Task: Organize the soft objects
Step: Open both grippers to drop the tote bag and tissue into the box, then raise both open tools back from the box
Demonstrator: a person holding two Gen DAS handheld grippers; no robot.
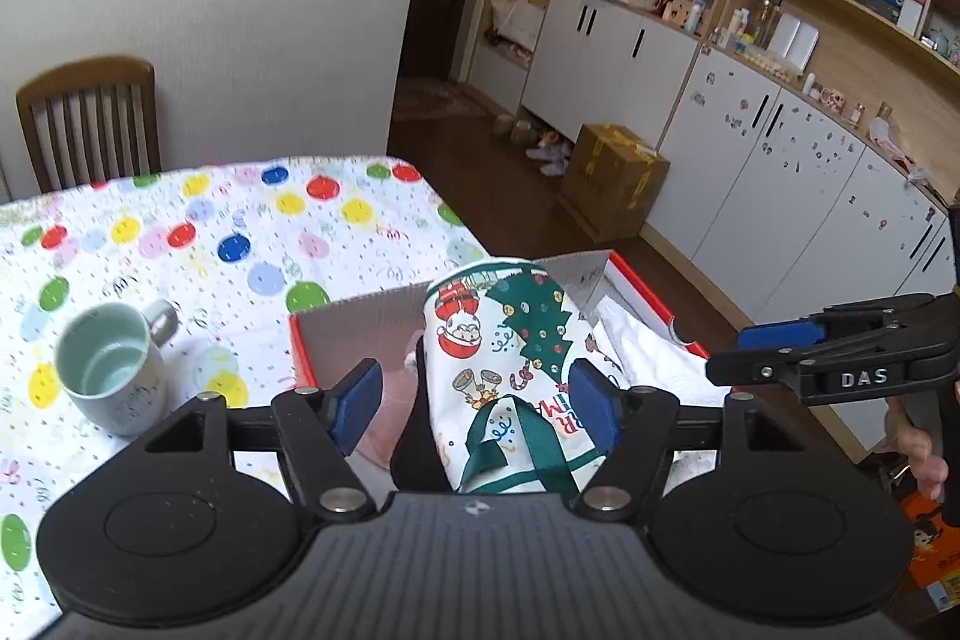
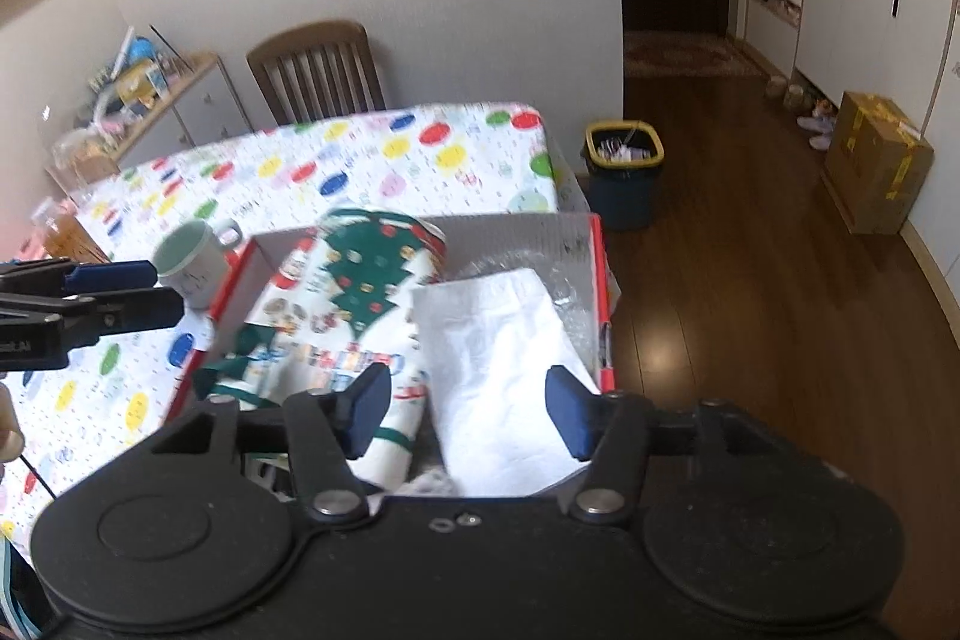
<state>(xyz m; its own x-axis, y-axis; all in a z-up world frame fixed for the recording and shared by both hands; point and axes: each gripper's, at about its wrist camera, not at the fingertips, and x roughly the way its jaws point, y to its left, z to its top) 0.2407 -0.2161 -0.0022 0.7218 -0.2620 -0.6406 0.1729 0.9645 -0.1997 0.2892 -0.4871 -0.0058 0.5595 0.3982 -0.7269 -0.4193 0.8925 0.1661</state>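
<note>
Both grippers hung above the red box [image 2: 602,280] at the table's near corner, each tilted downward toward its contents.

Left gripper [image 1: 474,400]: jaws stood apart, blue pads [image 1: 360,394] clear of the cloth on either side. Nothing was gripped. Below and between the pads lay the Christmas-print bag [image 1: 510,340], rolled up, green ribbon handle toward the camera, one end propped against the box's far wall.

Right gripper [image 2: 465,409]: jaws likewise apart, pads not pressing on anything. Beneath it sat a folded white cloth [image 2: 498,364], flat in the right half of the box, just beside the Christmas-print bag, the two touching along one edge. Clear plastic wrap showed behind the white cloth.

From the left camera the right gripper appeared at the right edge, held level, with fingers [image 1: 924,460] of the person's hand under it.

A pale green mug [image 1: 111,370] stood upright on the spotted tablecloth [image 1: 210,232], just left of the box. A wooden chair [image 1: 90,118] stood at the table's far side.
</note>
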